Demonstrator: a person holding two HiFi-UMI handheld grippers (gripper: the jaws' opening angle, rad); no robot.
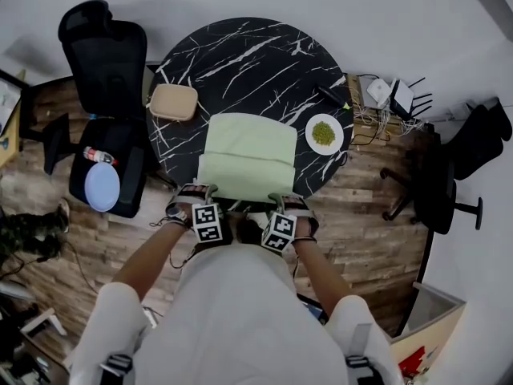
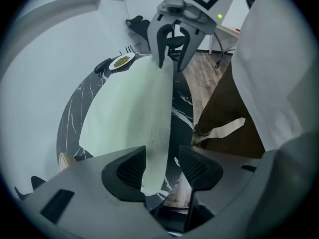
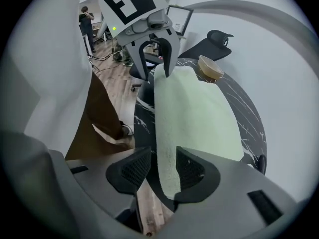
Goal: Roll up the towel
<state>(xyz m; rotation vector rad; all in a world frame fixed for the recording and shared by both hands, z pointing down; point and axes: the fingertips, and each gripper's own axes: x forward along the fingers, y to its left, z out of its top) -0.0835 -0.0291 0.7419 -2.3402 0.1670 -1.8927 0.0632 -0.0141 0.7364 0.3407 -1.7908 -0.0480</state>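
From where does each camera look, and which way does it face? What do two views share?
Head view: on the person's head, facing steeply down at the black table and green towel; both forearms, left gripper and right gripper show.
Left gripper view: rides that gripper, looking along its open jaws down the towel's edge; white shirt at right.
Right gripper view: likewise, mirrored; shirt at left.
Shared: both gripper views show the towel's edge between their jaws and the opposite gripper at its far end.

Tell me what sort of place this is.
Probably an office workroom: a black office chair stands by the round marble-patterned table, another chair sits on the far side, and a router with loose cables lies nearby.
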